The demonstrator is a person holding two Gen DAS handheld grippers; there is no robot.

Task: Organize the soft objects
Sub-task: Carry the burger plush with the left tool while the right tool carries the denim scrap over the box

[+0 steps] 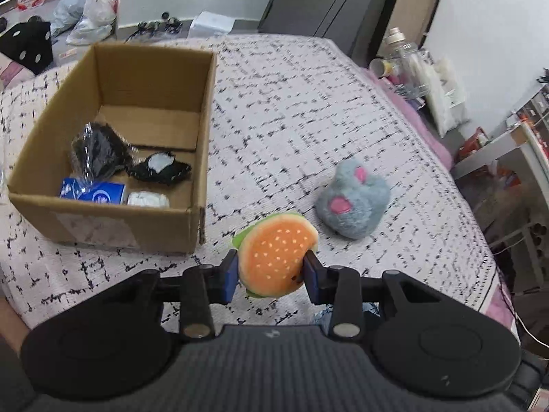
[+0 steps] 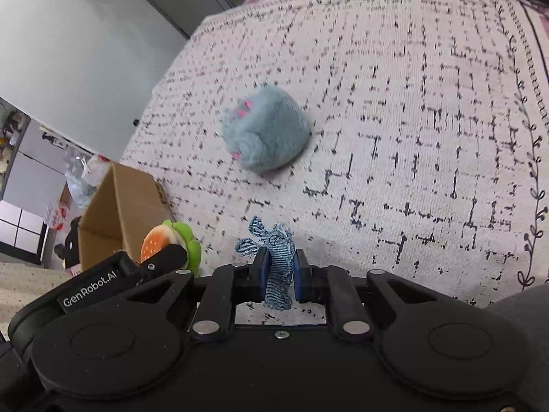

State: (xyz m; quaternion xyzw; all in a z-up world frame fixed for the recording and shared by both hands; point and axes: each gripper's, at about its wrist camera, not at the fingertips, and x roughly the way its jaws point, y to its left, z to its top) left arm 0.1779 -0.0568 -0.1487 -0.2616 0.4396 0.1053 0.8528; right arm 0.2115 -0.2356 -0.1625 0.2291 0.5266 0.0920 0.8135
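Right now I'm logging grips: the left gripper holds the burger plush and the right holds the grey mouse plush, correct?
Not quite. The right gripper pinches a denim scrap; the grey mouse plush lies free on the blanket, per the right wrist view. The left gripper does hold the burger plush.

A lived-in bedroom at home: a bed (image 1: 308, 103) under a white throw with black dashes, pink bedding at its edge. Plastic bags (image 1: 89, 13) lie on the floor by the wall, and bottles (image 1: 405, 51) crowd a stand beside the bed
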